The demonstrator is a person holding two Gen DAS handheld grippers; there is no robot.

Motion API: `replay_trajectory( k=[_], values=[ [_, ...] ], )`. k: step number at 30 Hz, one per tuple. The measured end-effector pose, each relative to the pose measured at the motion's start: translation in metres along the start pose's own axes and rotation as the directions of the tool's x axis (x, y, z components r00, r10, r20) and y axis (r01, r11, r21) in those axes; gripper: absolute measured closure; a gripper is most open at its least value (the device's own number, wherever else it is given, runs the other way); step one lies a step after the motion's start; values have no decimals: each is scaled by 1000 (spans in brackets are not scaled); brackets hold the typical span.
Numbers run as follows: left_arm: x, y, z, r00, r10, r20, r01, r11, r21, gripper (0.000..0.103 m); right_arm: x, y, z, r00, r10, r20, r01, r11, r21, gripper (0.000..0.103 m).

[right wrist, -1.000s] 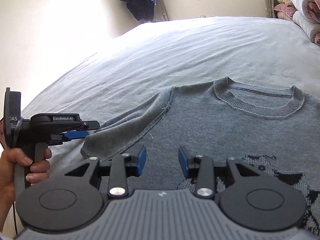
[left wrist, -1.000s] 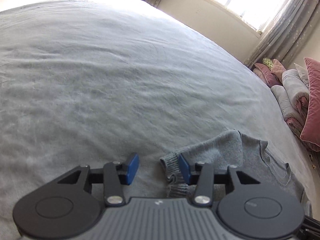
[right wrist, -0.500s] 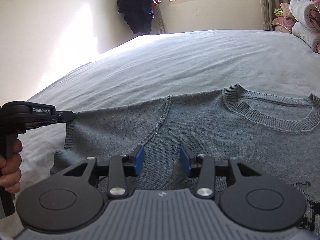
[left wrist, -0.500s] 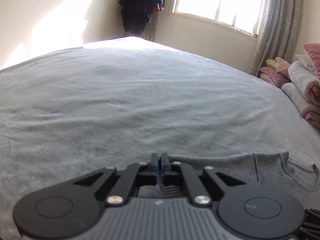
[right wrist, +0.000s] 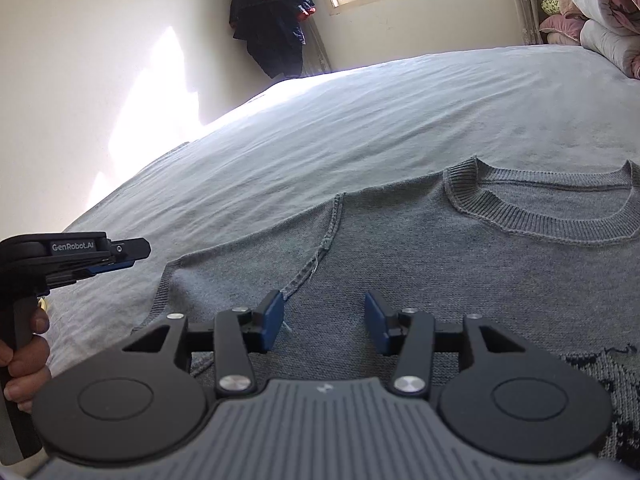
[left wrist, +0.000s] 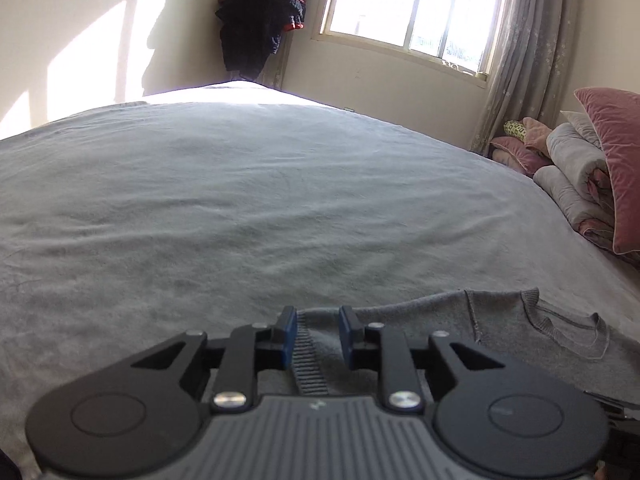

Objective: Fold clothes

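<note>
bed [left wrist: 240,208] fills both views, grey cover, lightly wrinkled. grey knit sweater [right wrist: 460,264] lies flat on it, front up, neckline [right wrist: 540,216] toward the window side, dark pattern showing at the lower right of the right wrist view. left sleeve spread out toward the bed's left edge, cuff [left wrist: 308,356] ribbed.

far end: window [left wrist: 412,8] with a curtain [left wrist: 528,52], dark clothes [left wrist: 264,8] hanging in the corner, stack of pillows and rolled bedding [left wrist: 588,176] at the right.

right hand-held gripper [right wrist: 325,322]: jaws apart about halfway and opening. nothing between the blue pads [right wrist: 271,322]; they hang over the sweater's chest just below the shoulder seam [right wrist: 320,256]. pad contact with the knit: cannot tell, looks like hovering just above. the left pad sits right at the lower end of the seam.

left hand-held gripper [left wrist: 317,338]: jaws narrow but parted, opening. the sleeve cuff lies in the gap between the pads, ribbed band running back under the gripper body. pads do not press on it; fabric lies slack on the bed. in the right wrist view the same gripper [right wrist: 120,258] shows from the side at the left frame edge, held by a hand [right wrist: 24,356] on its grip, with its tip off the sleeve's outer end and above the bed cover. from that angle jaw gap not readable.

sweater body sits to the right of the left gripper and directly ahead of and under the right one.
</note>
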State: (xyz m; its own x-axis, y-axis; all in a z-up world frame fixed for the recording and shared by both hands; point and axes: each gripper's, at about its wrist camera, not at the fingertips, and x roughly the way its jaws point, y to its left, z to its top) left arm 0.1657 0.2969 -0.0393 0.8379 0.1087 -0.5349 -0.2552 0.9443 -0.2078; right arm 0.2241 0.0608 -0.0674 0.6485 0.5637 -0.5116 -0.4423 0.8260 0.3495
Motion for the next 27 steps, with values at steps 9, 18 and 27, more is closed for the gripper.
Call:
replay_trajectory(
  k=[9, 18, 27],
  values=[
    [-18, 6, -36, 991, 83, -103, -75, 994, 79, 81, -6, -11, 5, 1000, 13, -3, -13, 998, 69, 53],
    [-93, -58, 8, 993, 85, -81, -73, 988, 137, 67, -62, -12, 19, 1000, 8, -12, -7, 995, 95, 53],
    [-115, -154, -14, 988, -65, -138, 80, 991, 108, 48, -164, -104, 43, 978, -210, -19, 211, 971, 114, 51]
  ],
)
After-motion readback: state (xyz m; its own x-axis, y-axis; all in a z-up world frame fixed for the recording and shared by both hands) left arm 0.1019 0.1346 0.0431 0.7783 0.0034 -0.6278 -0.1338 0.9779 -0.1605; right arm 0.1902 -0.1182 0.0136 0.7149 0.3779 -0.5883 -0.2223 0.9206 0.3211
